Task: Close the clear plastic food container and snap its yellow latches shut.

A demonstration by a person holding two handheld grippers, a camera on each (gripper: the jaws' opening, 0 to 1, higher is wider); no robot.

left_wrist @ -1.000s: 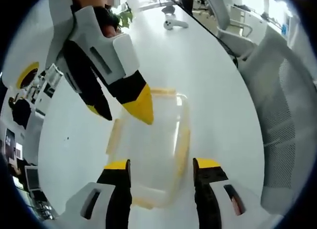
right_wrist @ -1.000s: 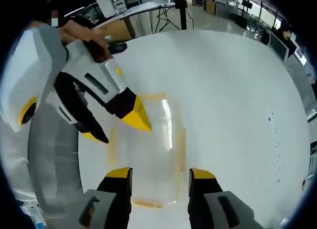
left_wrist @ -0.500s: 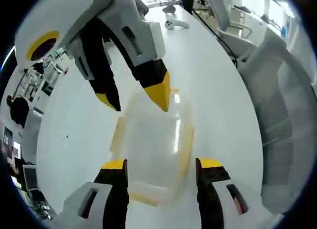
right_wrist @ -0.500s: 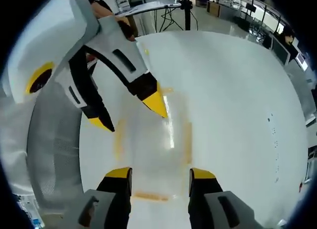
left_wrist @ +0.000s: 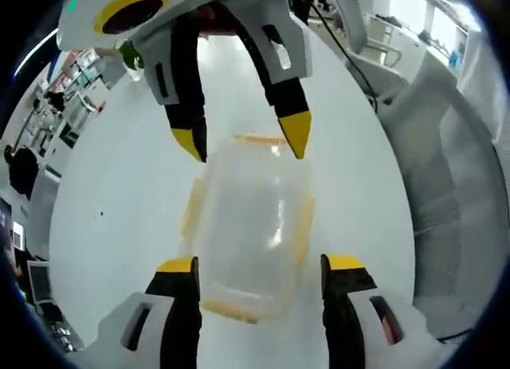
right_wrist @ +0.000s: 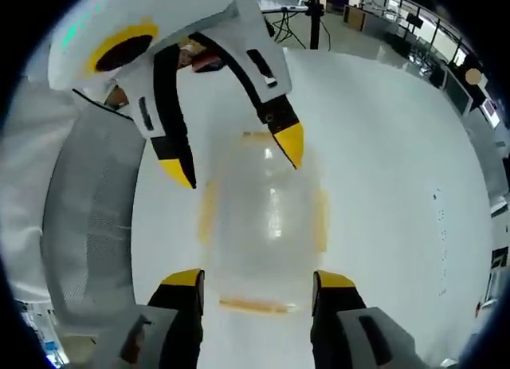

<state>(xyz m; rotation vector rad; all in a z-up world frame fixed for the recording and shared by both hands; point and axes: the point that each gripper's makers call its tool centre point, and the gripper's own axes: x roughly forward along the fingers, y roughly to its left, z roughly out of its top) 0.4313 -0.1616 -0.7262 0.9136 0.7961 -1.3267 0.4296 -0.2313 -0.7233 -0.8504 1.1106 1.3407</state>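
Box (left_wrist: 251, 233) w/ lid on, lying flat on the white table (left_wrist: 119, 210), framed between your two grippers, which face each other across it. Yellow latches (left_wrist: 302, 229) run along all four edges; whether any is snapped home can't be told, plastic too clear and blurred.

Left gripper (left_wrist: 259, 269): jaws wide, empty, yellow tips straddling the box's near end, one tip each side. Reads as lined up to bear on the near latch (left_wrist: 231, 308), not to grip.

Right gripper (right_wrist: 256, 283): jaws likewise wide, empty, bracketing the opposite end of the box (right_wrist: 263, 217). In the left gripper view it comes in from the far side (left_wrist: 243, 142), tips hanging just above the far corners.

Judgement: symmetric hold steadies the box from both ends so it won't skate on the smooth table when you press.

Grey mesh chair (left_wrist: 462, 194) stands to the right, well apart.
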